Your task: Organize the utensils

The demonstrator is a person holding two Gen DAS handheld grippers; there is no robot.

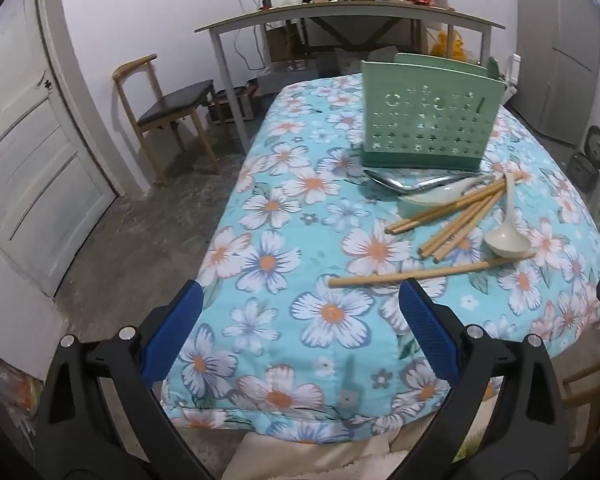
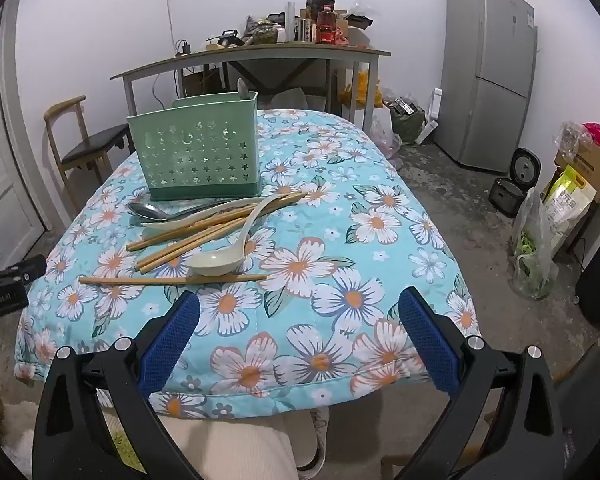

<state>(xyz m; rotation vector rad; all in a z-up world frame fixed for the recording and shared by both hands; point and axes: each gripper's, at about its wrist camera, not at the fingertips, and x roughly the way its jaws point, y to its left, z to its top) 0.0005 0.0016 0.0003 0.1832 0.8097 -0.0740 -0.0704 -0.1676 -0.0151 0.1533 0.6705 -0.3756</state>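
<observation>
Grippers first. Left gripper (image 1: pixel 300 316): blue-padded fingers (image 1: pixel 428 328) spread wide apart, nothing between them, held above the near edge of the table, angled down at it. Right gripper (image 2: pixel 298 320): jaws likewise fully apart and empty, hovering over the near edge; part of the left gripper's black body shows at the left border of the right wrist view.

Table covering: floral quilt (image 1: pixel 268 264), turquoise with white and orange flowers, draped over the whole top.

Nearest utensil: single wooden chopstick (image 2: pixel 172 280), lying crosswise, apart from both grippers. Its right portion passes under the bowl of a cream plastic ladle-type spoon (image 2: pixel 220 262), whose handle runs away to the far right.

Beyond it: loose bundle of wooden chopsticks (image 2: pixel 204 232), fanned and overlapping, lying at a slant. A white ceramic soup spoon (image 2: pixel 204 214) lies touching the bundle on its far side, and a metal spoon (image 2: pixel 148 210) lies just behind that, bowl to the left in the right wrist view.

Farthest: green perforated utensil holder (image 2: pixel 198 156), upright, just behind the metal spoon. One grey handle tip projects from its back compartment; other contents cannot be told.

Surroundings: wooden chair (image 1: pixel 164 116) at far left, cluttered side table (image 2: pixel 260 56) against the far wall, grey refrigerator (image 2: pixel 488 76) at far right.
</observation>
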